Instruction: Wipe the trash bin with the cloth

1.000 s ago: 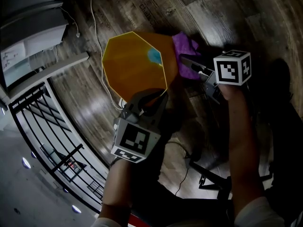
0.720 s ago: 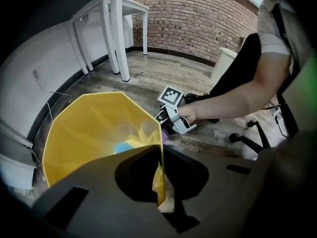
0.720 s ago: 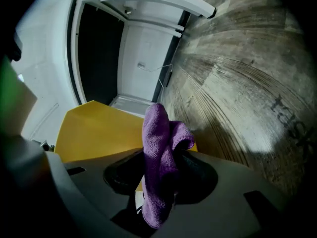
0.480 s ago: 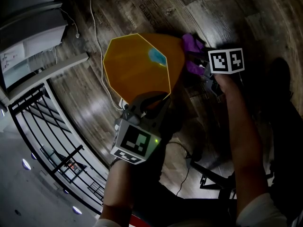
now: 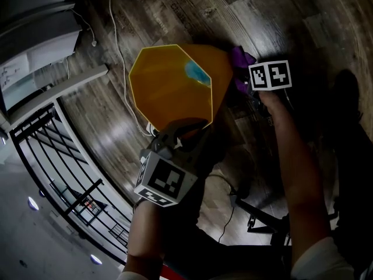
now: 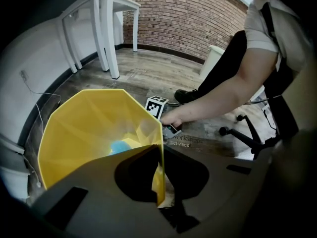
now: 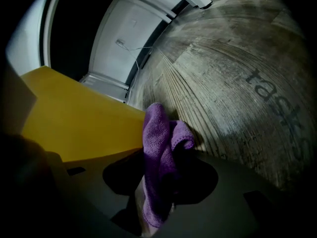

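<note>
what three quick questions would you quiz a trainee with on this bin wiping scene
1. Pick one: the right tool holds A) a purple cloth B) a sponge C) nothing.
2. True or false: the left tool is clamped on the rim of the trash bin.
3. Fill in: the small thing at the bottom of the trash bin is ___ in colour.

Key: 1 A; 2 true; 3 blue.
</note>
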### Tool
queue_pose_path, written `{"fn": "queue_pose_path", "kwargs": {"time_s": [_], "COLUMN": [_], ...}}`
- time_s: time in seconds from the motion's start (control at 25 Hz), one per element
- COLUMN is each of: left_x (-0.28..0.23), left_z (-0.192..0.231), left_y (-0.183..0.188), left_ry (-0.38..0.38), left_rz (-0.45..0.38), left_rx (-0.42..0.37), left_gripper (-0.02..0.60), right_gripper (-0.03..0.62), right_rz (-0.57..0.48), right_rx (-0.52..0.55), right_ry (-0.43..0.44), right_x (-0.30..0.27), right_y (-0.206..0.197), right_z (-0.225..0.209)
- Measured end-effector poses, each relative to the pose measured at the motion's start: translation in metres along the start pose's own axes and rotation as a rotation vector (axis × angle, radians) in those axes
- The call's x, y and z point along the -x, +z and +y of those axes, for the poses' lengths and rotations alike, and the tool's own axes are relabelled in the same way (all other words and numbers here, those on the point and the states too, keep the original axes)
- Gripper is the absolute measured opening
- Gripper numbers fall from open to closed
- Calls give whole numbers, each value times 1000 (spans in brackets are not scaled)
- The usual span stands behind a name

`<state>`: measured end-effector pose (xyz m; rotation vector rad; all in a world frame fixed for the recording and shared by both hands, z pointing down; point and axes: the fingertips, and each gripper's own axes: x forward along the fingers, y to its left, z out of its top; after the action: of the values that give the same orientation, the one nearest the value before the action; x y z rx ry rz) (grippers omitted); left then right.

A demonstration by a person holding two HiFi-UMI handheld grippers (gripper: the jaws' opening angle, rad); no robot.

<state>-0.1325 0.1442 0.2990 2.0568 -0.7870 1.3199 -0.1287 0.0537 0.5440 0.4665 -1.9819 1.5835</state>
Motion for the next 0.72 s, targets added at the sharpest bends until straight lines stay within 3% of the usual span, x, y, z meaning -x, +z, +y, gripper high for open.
{"fn": "queue_pose_path", "kwargs": {"time_s": [0.36,0.52,0.64,0.72], "left_x": [-1,-3,-1,1], "left_z": [11,28,48,56], "left_y": [13,26,43,54], "left_ry": [56,146,225,240], "left_rz": [-13,-52,-117,-170], "left_rx": [50,142,241,289], "left_gripper": [20,18,18,18], "right_gripper": [167,167,167,167], "right_rz": [-29,-109,-163,-193], "right_rx": [-36,-106,-139,-141], "right_ry": [-46,25,94,137], "right_x": [4,22,38,49], "right_y": [6,14,20,27], "right_z": [1,18,38,53]}}
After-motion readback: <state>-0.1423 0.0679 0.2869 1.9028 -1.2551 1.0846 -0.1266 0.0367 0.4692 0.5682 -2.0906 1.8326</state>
